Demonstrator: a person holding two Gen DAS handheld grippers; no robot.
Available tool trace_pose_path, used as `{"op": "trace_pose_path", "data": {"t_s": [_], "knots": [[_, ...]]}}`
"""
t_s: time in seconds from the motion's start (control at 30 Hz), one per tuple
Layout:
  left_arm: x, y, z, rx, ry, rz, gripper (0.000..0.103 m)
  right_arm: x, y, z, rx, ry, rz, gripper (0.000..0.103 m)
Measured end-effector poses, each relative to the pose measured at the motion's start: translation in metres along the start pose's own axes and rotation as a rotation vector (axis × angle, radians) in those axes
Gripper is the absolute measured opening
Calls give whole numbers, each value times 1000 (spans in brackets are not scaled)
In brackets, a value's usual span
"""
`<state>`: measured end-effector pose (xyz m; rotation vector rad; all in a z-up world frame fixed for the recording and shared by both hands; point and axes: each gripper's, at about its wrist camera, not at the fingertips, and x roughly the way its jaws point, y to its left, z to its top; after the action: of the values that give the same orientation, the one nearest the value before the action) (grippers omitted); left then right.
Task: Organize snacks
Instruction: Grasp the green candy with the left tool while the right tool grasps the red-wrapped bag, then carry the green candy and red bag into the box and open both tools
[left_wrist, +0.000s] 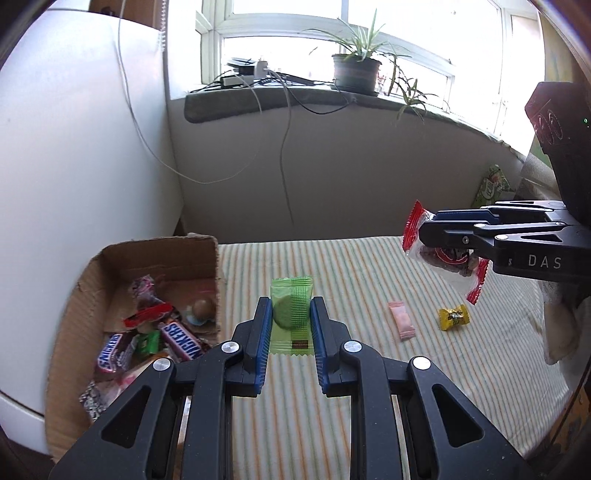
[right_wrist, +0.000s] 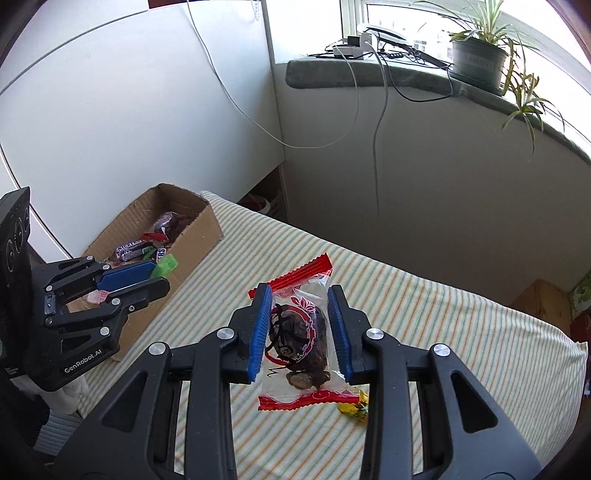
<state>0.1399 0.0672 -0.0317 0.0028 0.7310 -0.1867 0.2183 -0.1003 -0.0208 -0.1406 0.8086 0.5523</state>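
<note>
My left gripper (left_wrist: 290, 306) is shut on a green wrapped snack (left_wrist: 291, 315), held above the striped cloth. The same gripper (right_wrist: 151, 275) shows from the side in the right wrist view with the green snack (right_wrist: 166, 265) sticking out over the cardboard box (right_wrist: 199, 230). My right gripper (right_wrist: 299, 293) is shut on a clear packet with red ends (right_wrist: 301, 332) holding dark fruit. In the left wrist view it (left_wrist: 424, 227) hangs at the right with that packet (left_wrist: 448, 260). The cardboard box (left_wrist: 88, 295) at the left holds several snacks, among them Snickers bars (left_wrist: 181, 339).
A pink sachet (left_wrist: 402, 320) and a yellow candy (left_wrist: 453, 316) lie on the striped cloth (left_wrist: 351, 266); the yellow candy (right_wrist: 354, 408) peeks out under the packet. A white cabinet (left_wrist: 74, 147) stands left of the box. Cables hang from the windowsill (left_wrist: 295, 99), which carries a potted plant (left_wrist: 356, 70).
</note>
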Motion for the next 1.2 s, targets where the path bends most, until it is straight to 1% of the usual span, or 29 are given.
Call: {"op": "trace_pose_path", "data": {"t_s": [0.3,0.47,0.67,0.93,1.2], "knots": [[-12,54,-6,-69,-16,95,19,26,53,29,-49,-3,49,33],[-14,81,-9,-112,-17,126,19,49,84,44,-85,6,73,33],[-9,106,-11,-146,-8,155,19,75,112,58,-112,20,100,33],[-6,120,-12,-163,-3,175,19,106,139,68,-129,47,133,33],[-7,127,-14,-173,1,189,21,117,144,72,-135,59,154,33]]}}
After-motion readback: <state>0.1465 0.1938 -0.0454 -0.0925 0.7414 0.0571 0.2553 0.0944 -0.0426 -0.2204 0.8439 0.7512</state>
